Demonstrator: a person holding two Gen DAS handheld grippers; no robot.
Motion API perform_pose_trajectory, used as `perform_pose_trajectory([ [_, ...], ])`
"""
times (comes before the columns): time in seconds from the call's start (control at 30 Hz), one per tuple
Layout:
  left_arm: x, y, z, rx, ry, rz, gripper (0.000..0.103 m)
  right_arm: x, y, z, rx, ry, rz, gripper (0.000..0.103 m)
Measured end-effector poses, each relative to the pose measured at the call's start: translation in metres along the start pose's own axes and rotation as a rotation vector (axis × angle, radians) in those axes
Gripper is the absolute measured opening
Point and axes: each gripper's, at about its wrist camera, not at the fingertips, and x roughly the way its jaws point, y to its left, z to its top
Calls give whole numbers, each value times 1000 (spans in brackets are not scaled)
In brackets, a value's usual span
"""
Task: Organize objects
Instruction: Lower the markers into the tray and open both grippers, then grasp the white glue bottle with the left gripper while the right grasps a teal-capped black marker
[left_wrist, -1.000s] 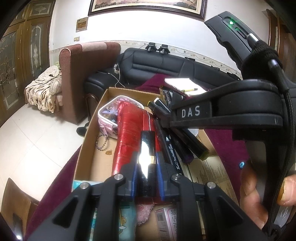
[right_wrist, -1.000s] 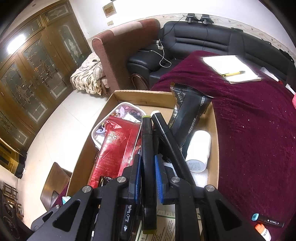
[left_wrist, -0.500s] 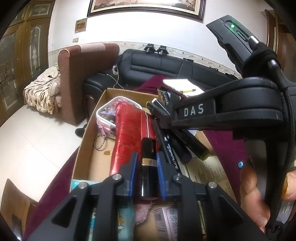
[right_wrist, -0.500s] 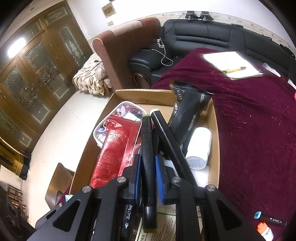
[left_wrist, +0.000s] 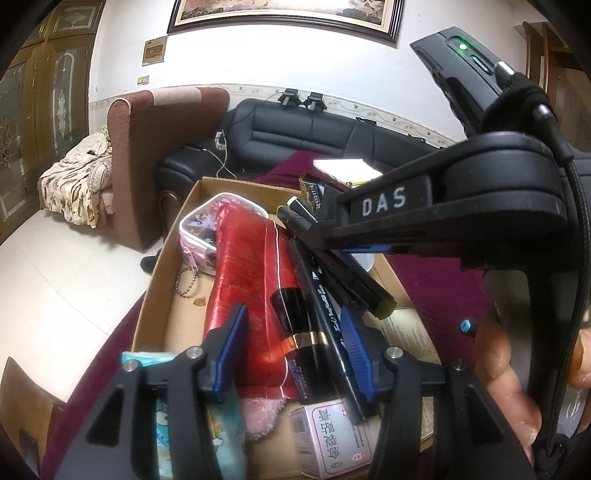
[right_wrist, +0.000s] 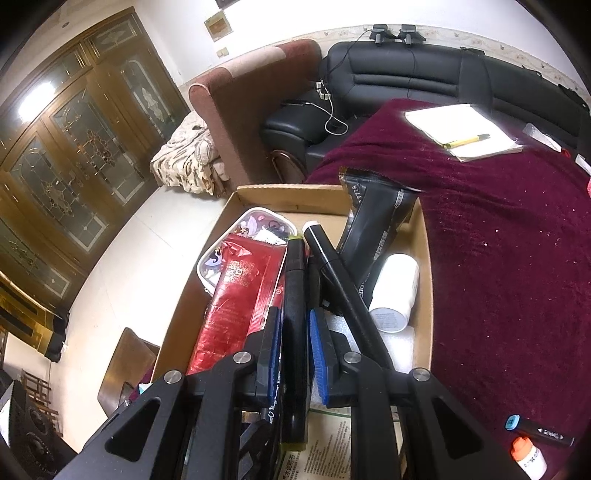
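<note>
Black gold-banded tube lying atop red packet, cardboard box

We see a shiny red pouch, a maroon cloth, a brown cardboard box, a black sofa.

Black leather sofa stands against the wall, with a brown armchair beside it. A patterned blanket lies next to the armchair. Wooden doors with glass panels occupy the left. A framed picture hangs above. White tiled floor below.
</note>
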Motion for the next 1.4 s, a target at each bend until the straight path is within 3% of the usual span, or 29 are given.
perform_pose_trajectory([
  [0.53, -17, -2, -6, -29, -7, 0, 57, -25, -19, -15, 47, -10, 41, 19],
  [0.77, -33, 0, -12, -48, -20, 1, 57, -19, -24, -22, 70, 11, 1, 19],
  [1.03, -40, -2, -15, -51, -16, 10, 57, -29, -12, -32, 17, 9, 72, 19],
  [1.2, -43, -5, -17, -49, -12, 8, 58, -47, -34, -46, 46, 0, 74, 19],
  [1.4, -50, -21, -18, -26, -16, -13, 58, -78, -89, -85, 107, -4, 52, 19],
])
